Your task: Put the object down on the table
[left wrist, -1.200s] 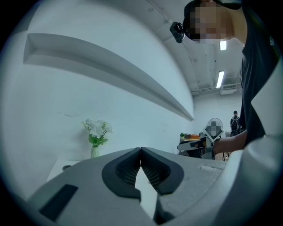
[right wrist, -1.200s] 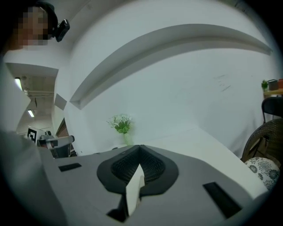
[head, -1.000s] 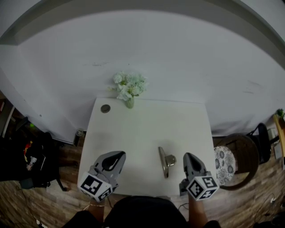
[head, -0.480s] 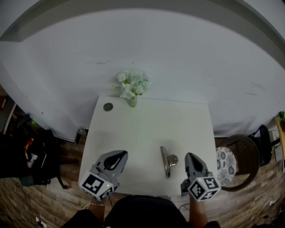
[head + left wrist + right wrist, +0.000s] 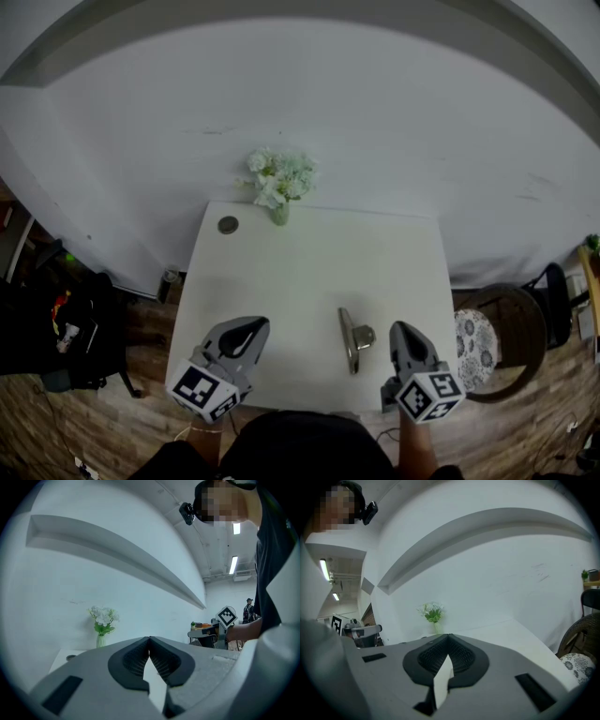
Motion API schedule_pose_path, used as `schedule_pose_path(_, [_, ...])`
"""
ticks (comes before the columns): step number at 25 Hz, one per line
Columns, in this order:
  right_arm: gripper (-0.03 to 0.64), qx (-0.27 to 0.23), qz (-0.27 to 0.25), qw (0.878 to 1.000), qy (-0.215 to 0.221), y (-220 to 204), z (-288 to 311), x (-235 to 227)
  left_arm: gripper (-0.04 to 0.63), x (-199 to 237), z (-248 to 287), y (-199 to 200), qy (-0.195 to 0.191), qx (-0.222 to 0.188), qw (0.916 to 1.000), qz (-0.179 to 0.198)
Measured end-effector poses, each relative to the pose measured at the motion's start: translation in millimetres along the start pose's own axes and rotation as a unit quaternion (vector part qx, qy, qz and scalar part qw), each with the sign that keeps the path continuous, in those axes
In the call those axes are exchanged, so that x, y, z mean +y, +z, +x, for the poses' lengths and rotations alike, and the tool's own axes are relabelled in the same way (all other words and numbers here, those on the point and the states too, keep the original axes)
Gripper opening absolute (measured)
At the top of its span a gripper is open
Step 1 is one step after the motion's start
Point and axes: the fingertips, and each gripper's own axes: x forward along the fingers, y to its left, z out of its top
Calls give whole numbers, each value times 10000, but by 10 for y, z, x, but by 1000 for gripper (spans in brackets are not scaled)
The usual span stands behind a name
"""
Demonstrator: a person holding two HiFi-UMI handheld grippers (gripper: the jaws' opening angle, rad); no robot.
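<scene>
White wall (image 5: 375, 141) stands behind the white bench (image 5: 309, 272), with a vase of flowers (image 5: 277, 183) at its far edge. The metal clip (image 5: 352, 340) lies flat on the bench, just beside the right hand-held gripper (image 5: 401, 333). This one and the left hand-held gripper (image 5: 248, 330) both have their jaws pressed together, holding nothing.

My left gripper (image 5: 247, 328) and right gripper (image 5: 401, 331) are grey with black-and-white square markings; the metal clip (image 5: 351, 339) is silver, the table (image 5: 309, 262) white.
</scene>
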Motion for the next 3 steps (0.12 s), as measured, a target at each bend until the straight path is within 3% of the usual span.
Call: schedule_pose_path(3, [-3, -1, -12, 10000, -8, 7, -4, 1, 0, -2, -6, -2, 1, 12, 10000, -9])
